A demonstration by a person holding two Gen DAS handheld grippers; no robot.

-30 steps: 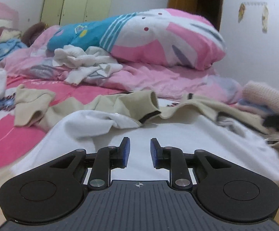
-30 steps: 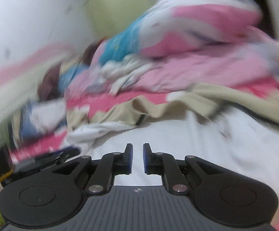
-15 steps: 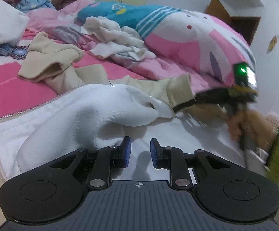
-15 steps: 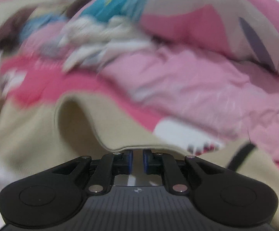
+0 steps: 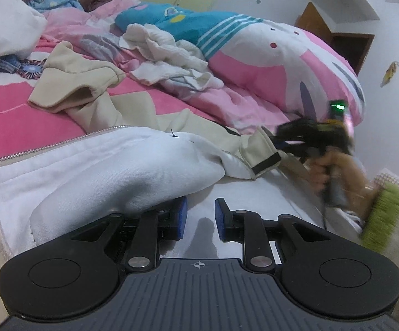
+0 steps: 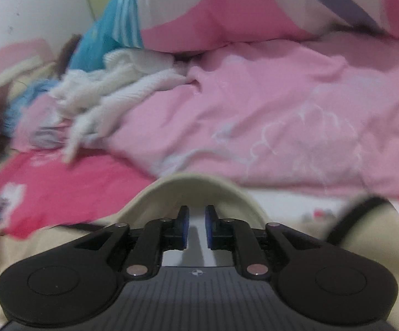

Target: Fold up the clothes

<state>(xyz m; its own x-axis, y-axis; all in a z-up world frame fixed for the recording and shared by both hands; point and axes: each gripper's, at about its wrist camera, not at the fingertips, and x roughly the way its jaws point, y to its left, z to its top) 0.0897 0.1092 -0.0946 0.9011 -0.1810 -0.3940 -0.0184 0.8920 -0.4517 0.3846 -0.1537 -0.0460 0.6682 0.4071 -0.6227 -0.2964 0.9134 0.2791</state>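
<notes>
A beige jacket with white lining [image 5: 116, 165] lies opened out on the pink bed, zipper [image 5: 47, 146] along its left edge. My left gripper [image 5: 200, 215] rests low on the lining, open, nothing between its pads; a white fold drapes over its left finger. My right gripper [image 5: 282, 144] is at the beige cuff with a black band [image 5: 262, 154], held by a hand [image 5: 334, 171]. In the right wrist view my right gripper [image 6: 197, 220] has its jaws opening. A beige fold [image 6: 199, 184] arches just beyond the tips, and only lining shows between the pads.
A bunched pink and blue quilt [image 5: 268, 63] fills the back of the bed, with white knitted clothes [image 5: 166, 52] in front of it. The jacket's other beige sleeve [image 5: 72, 82] lies crumpled at left. More white cloth [image 5: 3, 27] sits far left. A green-cuffed sleeve [image 5: 384, 212] enters from the right.
The left gripper sank and rolled onto the lining, then held still. The right gripper swept across to the beige cuff edge, and its jaws have widened since half a second ago.
</notes>
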